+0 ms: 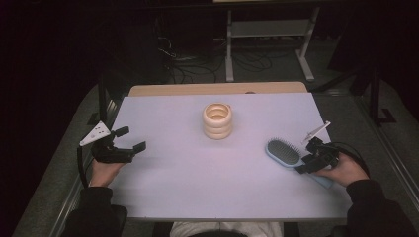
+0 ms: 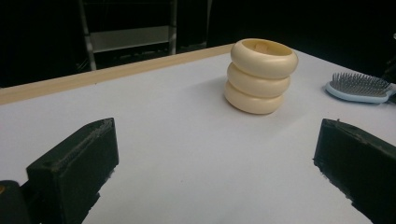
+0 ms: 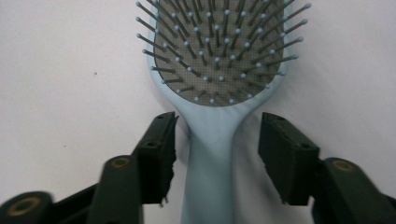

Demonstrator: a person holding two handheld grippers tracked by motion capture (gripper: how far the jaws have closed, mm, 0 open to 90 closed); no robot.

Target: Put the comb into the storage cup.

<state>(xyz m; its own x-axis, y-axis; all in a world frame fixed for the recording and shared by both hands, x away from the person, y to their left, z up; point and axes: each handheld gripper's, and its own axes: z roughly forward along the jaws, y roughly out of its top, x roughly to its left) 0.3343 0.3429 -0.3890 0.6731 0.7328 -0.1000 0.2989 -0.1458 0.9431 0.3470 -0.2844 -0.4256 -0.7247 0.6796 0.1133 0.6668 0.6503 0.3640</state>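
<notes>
Hairbrush (image 1: 285,153), pale blue, lies bristles up on the white table (image 1: 188,173) at its right side, handle pointing toward the person. Right gripper (image 1: 302,165) sits over the handle; the high view hides the jaw gap behind the hand, while the right gripper view shows the handle (image 3: 210,154) running up between the two black jaws, which stand about half open with a sliver of table visible on each side, pads not pressing. That view also shows the grey bristle pad (image 3: 219,51) in detail. Left gripper (image 1: 132,140) rests at the table's left edge, well apart from the brush, jaws spread wide on nothing; the left gripper view shows bare tabletop between them. Stack of three cream rings (image 1: 217,121) stands near the table's middle toward the far edge; the left gripper view shows the top ring (image 2: 264,58) sitting slightly off-centre and the brush (image 2: 359,87) beyond at right.
</notes>
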